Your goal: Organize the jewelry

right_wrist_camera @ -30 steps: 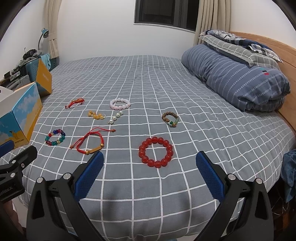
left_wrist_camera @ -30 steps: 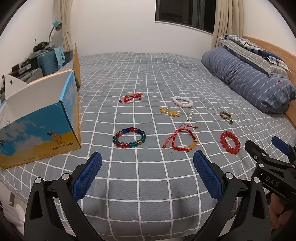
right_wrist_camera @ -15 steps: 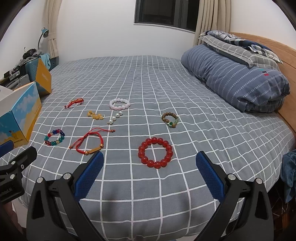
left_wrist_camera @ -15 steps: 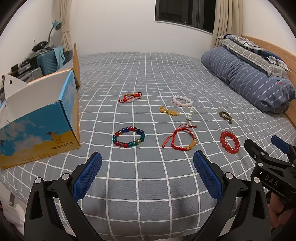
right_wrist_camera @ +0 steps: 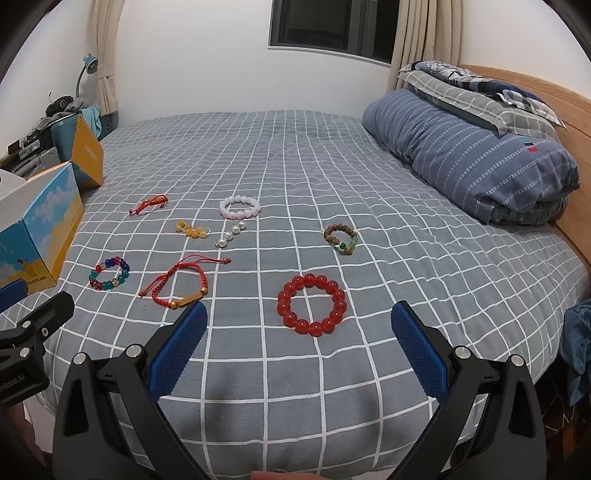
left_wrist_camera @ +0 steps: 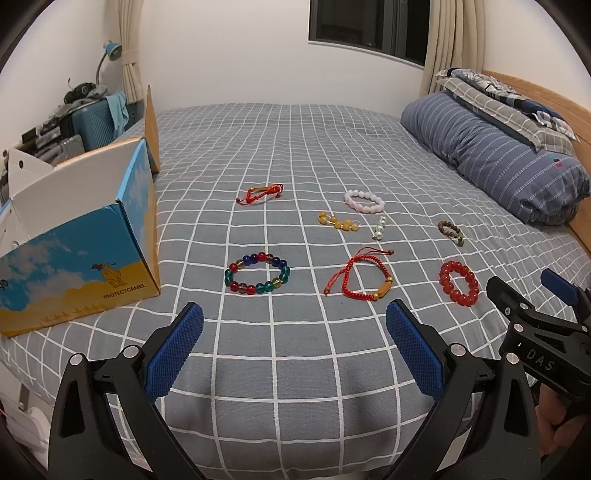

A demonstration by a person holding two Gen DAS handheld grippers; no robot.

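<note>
Bedroom, white walls, dark window (left_wrist_camera: pixel 369 29) with beige curtains far ahead. Bed (left_wrist_camera: pixel 295 369) with grey white-grid sheet fills both views; wooden headboard (right_wrist_camera: pixel 535 88) to the right, rolled blue striped duvet (right_wrist_camera: pixel 472 162) against it, checked pillow (right_wrist_camera: pixel 480 99) on top. Open blue-and-yellow cardboard box (left_wrist_camera: pixel 85 251) on the sheet, left of the left gripper (left_wrist_camera: pixel 291 350). Teal suitcase (left_wrist_camera: pixel 92 122) and clutter far left beyond the box.

Left gripper wide open, empty, over the near bed edge. Right gripper (right_wrist_camera: pixel 299 350) also wide open, holding nothing.

Jewelry lies loose on the sheet ahead, pieces apart: red bead bracelet (right_wrist_camera: pixel 312 308) just ahead of right gripper, between its fingers; multicolor bead bracelet (left_wrist_camera: pixel 256 273) and red cord bracelet (left_wrist_camera: pixel 364 277) just ahead of left gripper; farther out, pink bead bracelet (left_wrist_camera: pixel 364 201), brown bead bracelet (right_wrist_camera: pixel 341 238), small red cord bracelet (left_wrist_camera: pixel 260 194), yellow bead strand (left_wrist_camera: pixel 338 221), pearl strand (left_wrist_camera: pixel 379 227).
</note>
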